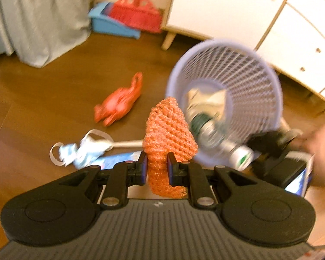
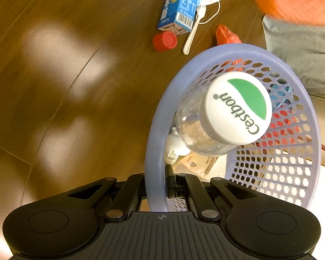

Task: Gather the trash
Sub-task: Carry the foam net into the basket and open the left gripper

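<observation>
Pinching the orange foam net (image 1: 170,134) near its lower end, the left gripper (image 1: 156,169) has its tongs clamped on it, the net standing up limp just ahead of them; it looks feather-light, soft and springy, so a squeeze across its bunched middle should hold best. Beyond and to the right of those tongs hangs the tilted lavender basket (image 1: 260,82), a plastic bottle (image 2: 197,127) resting inside. The right gripper (image 2: 157,186) has its tongs closed on the basket's rim, which seems stiff yet light, likely to swing under load.
</observation>
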Demonstrator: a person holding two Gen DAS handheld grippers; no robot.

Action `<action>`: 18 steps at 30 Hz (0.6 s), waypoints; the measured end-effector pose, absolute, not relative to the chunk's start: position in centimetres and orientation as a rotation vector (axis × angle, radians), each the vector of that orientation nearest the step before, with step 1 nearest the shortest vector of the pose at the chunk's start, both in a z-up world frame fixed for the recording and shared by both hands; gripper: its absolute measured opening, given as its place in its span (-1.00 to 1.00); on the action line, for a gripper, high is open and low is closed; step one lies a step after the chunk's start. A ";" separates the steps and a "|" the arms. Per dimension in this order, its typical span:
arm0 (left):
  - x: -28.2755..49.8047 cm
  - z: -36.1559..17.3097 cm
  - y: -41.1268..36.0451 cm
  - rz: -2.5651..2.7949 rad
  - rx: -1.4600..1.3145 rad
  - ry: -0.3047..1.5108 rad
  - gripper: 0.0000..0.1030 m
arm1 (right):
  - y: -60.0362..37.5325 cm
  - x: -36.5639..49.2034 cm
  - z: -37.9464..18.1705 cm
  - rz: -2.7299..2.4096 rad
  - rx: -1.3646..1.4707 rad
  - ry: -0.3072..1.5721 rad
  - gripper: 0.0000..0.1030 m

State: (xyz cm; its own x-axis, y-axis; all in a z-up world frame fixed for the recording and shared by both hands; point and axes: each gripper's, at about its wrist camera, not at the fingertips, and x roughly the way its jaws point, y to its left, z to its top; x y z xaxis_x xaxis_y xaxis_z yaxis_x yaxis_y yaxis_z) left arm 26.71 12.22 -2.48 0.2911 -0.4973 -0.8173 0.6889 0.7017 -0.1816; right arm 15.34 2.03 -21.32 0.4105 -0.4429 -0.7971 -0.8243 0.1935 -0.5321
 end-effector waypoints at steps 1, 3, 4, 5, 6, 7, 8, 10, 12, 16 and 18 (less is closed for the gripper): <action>26.7 -2.1 11.4 -0.812 0.218 0.989 -0.73 | 2.2 15.1 -21.3 0.389 -1.434 1.210 -1.00; 26.7 -1.5 9.8 -0.836 0.208 0.975 -0.73 | 2.3 15.0 -21.4 0.392 -1.429 1.208 -1.00; 26.8 -1.3 9.0 -0.846 0.205 0.970 -0.73 | 2.3 14.9 -21.5 0.393 -1.428 1.207 -1.00; 26.9 -1.2 8.2 -0.855 0.205 0.967 -0.72 | 2.3 14.8 -21.6 0.395 -1.431 1.206 -1.00; 27.0 -1.2 7.5 -0.867 0.203 0.965 -0.72 | 2.2 14.8 -21.6 0.396 -1.429 1.206 -1.00; 27.2 -1.2 6.7 -0.878 0.203 0.964 -0.72 | 2.0 14.8 -21.7 0.396 -1.427 1.206 -1.00; 27.4 -1.3 6.0 -0.885 0.204 0.964 -0.72 | 2.0 14.7 -21.8 0.398 -1.427 1.206 -1.00; 27.7 -1.4 4.5 -0.900 0.209 0.955 -0.72 | 1.8 14.8 -21.9 0.400 -1.421 1.208 -1.00; 28.1 -1.6 3.2 -0.920 0.208 0.947 -0.65 | 1.5 15.0 -21.6 0.402 -1.418 1.207 -1.00; 29.0 -1.7 1.3 -0.941 0.210 0.920 -0.24 | 1.0 15.5 -21.5 0.403 -1.398 1.209 -1.00; 29.3 -1.7 1.1 -0.934 0.219 0.913 -0.24 | 0.9 15.7 -21.5 0.403 -1.393 1.207 -1.00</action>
